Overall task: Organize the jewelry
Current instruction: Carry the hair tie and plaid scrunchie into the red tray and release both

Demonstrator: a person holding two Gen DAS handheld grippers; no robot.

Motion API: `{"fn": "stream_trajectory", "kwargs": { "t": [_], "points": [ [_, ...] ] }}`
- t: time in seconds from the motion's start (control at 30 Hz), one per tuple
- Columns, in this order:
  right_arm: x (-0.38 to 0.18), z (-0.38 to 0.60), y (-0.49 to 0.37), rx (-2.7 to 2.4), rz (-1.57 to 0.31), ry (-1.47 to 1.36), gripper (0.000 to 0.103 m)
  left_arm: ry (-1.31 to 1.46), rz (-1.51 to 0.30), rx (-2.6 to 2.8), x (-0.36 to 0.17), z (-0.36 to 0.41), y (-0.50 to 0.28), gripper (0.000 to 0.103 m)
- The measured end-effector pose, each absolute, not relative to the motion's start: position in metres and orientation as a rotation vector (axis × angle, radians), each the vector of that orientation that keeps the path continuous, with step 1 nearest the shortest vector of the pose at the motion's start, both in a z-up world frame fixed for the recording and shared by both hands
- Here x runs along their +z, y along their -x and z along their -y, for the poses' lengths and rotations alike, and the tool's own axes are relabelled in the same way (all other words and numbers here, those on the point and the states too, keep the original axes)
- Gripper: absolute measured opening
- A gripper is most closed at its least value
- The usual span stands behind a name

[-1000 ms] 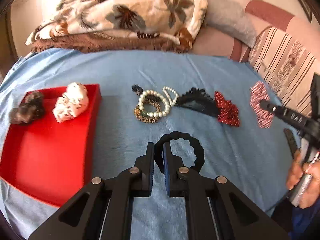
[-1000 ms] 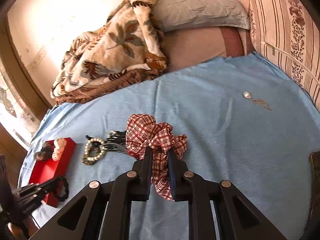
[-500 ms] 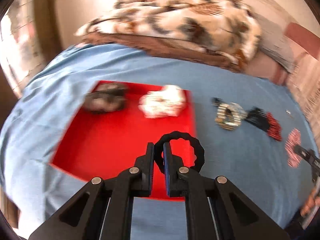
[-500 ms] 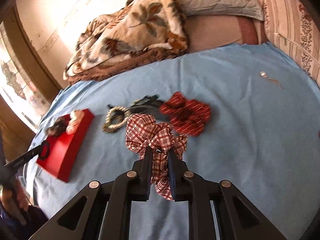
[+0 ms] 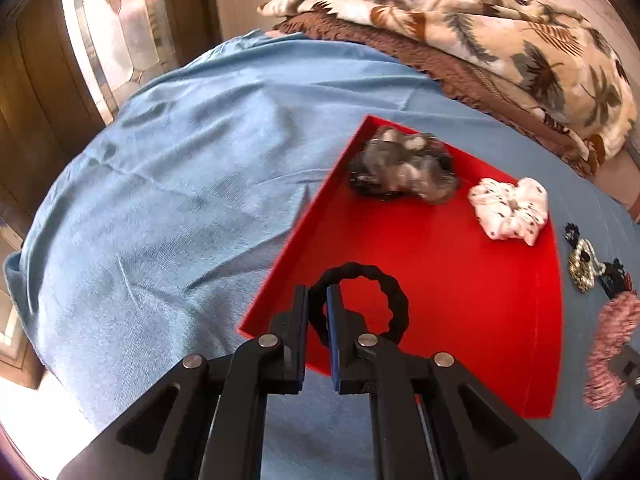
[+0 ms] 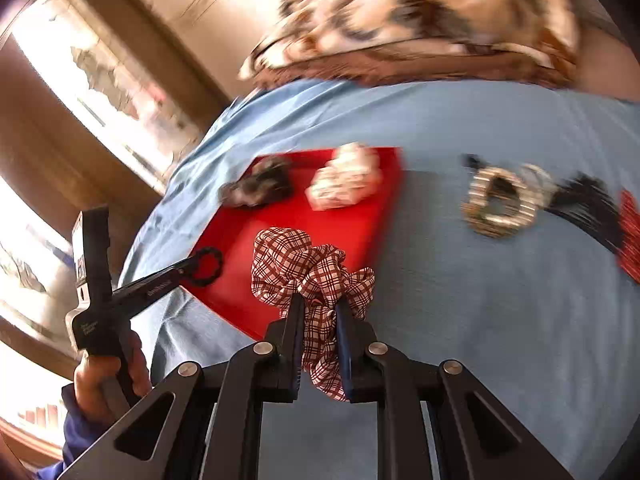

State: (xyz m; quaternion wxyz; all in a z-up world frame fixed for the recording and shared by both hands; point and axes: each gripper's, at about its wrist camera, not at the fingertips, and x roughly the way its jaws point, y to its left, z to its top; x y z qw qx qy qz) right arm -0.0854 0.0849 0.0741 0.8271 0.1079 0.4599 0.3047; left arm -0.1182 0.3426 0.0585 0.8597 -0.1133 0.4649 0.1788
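Left wrist view, nearest first: left gripper (image 5: 317,306) clamped on the rim of a black ring-shaped hair tie (image 5: 362,298), fingers (image 5: 301,312) pinching one side, loop hanging over the near corner of the red tray (image 5: 480,320). Further in, on the tray floor: a grey-black scrunchie (image 5: 404,166) by the far corner, a white dotted scrunchie (image 5: 510,212) beside it near the far right wall. Beyond the tray's right wall, on the blue bedsheet (image 5: 160,200): a beaded bracelet cluster (image 5: 584,266), and lower at the edge the blurred plaid scrunchie (image 5: 610,348).

Right wrist view, near to far: right gripper (image 6: 318,332) closed on that red-and-white plaid scrunchie (image 6: 312,272), fabric bunched and ruffled above the tips, held over the tray's near edge. Further right on the sheet: pearl and beaded bracelets, a dark fringed piece (image 6: 588,204), a red item at the frame edge, all motion-blurred.

Roughly midway, by the look of it: two pieces already in the tray, two carried and about to be dropped, several bracelets and hair pieces yet to collect. Folded leaf-print blanket (image 5: 480,20) at the far end.
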Motion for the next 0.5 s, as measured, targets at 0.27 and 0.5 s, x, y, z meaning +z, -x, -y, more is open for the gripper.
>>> {"fn": "stream_trajectory", "kwargs": {
  "t": [0.27,0.5],
  "points": [
    [0.034,-0.170,0.072,0.642,-1.064,-0.043,0.018,0.370,-0.963,0.339,0.059,-0.357,0.115,0.009],
    [0.028,-0.182,0.083,0.654,-1.066,0.026,0.043,0.382,-0.865,0.286,0.081,-0.349,0.125,0.048]
  ]
}}
